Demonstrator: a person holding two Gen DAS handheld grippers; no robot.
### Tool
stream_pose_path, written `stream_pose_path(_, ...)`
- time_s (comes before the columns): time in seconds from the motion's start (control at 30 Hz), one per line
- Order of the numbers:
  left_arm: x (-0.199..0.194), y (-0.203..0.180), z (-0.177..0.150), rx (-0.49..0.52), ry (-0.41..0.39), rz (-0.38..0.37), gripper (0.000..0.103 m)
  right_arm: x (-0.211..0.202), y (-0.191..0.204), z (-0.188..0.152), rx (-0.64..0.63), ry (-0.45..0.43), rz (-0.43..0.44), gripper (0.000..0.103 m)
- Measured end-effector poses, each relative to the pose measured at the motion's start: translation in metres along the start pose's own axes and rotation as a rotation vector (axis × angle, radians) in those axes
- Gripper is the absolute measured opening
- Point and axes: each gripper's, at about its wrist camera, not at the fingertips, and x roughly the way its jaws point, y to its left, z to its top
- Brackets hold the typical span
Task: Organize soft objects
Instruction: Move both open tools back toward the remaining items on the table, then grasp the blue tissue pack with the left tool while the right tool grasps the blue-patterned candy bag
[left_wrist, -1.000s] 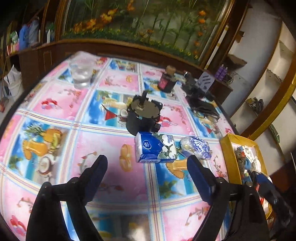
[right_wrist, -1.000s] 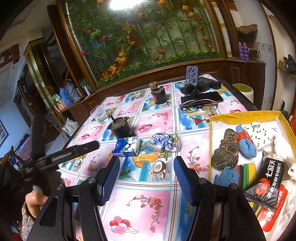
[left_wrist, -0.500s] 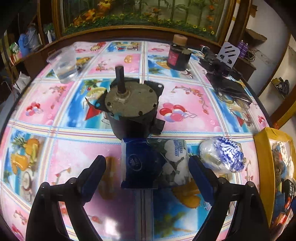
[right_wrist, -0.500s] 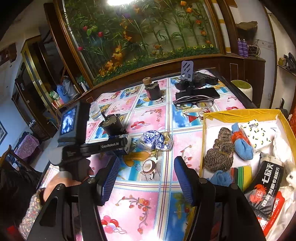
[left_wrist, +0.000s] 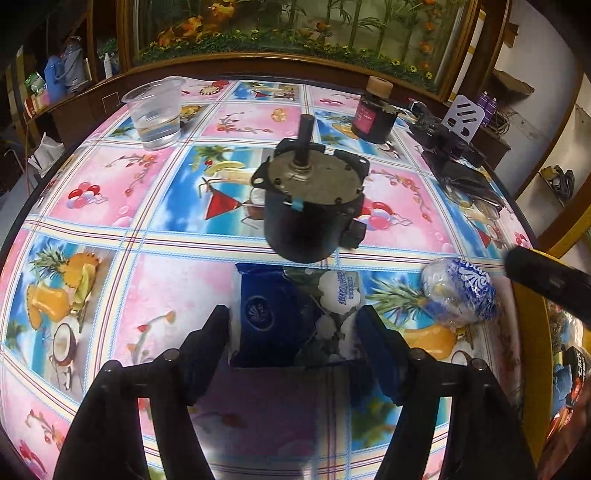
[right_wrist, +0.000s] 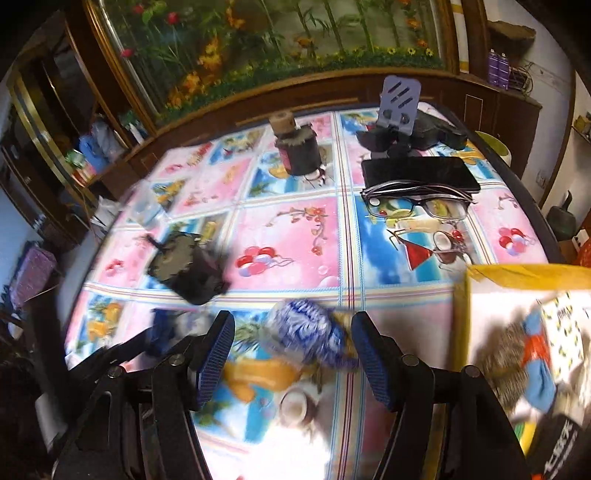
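Note:
A blue tissue pack (left_wrist: 273, 306) with white flowers lies on the patterned tablecloth (left_wrist: 177, 288) just in front of a black motor. My left gripper (left_wrist: 293, 317) straddles it, jaws closing, pads touching its two sides. To its right lies a blue-and-white wrapped bundle (left_wrist: 461, 291). In the right wrist view, that bundle (right_wrist: 306, 336) sits between the fingers of my right gripper (right_wrist: 291, 325), which is open and not touching it. A yellow box (right_wrist: 517, 273) at the right holds socks and packets.
The black motor (left_wrist: 310, 206) stands right behind the pack. Farther back are a plastic cup of water (left_wrist: 155, 110) and a corked dark jar (left_wrist: 373, 114). Glasses (right_wrist: 417, 203), a phone (right_wrist: 417, 171) and a phone stand (right_wrist: 400, 99) lie at the back right.
My left gripper came down and forward over the tissue pack and its jaws narrowed onto it. The right gripper swung left, away from the yellow box, to the blue-and-white bundle.

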Motion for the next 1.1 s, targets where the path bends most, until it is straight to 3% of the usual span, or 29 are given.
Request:
stream_pose_path(0.17, 0.0, 0.009, 0.002, -0.024, 0.005, 0.0, 0.07, 0.04, -0.002, 0.012, -0.018, 0.065, -0.05, 0.07)
stream_pose_path(0.4, 0.001, 0.008, 0.003, -0.018, 0.004, 0.009, 0.07, 0.041, -0.001, -0.019, 0.006, 0.19, 0.071, 0.07)
stream_pose_path(0.6, 0.001, 0.008, 0.002, -0.015, -0.002, 0.016, 0.072, 0.036, 0.009, -0.031, -0.027, 0.164, 0.026, 0.07)
stream_pose_path(0.77, 0.004, 0.011, 0.003, -0.024, 0.002, 0.018, 0.078, 0.029, 0.01, -0.037, -0.041, 0.153, 0.037, 0.072)
stream_pose_path(0.93, 0.004, 0.011, 0.003, -0.025, 0.004, 0.017, 0.078, 0.025, 0.015, -0.042, -0.102, 0.167, 0.1, 0.082)
stream_pose_path(1.1, 0.004, 0.01, 0.003, -0.021, 0.002, 0.019, 0.078, 0.025, 0.021, -0.052, -0.183, 0.191, 0.066, 0.083)
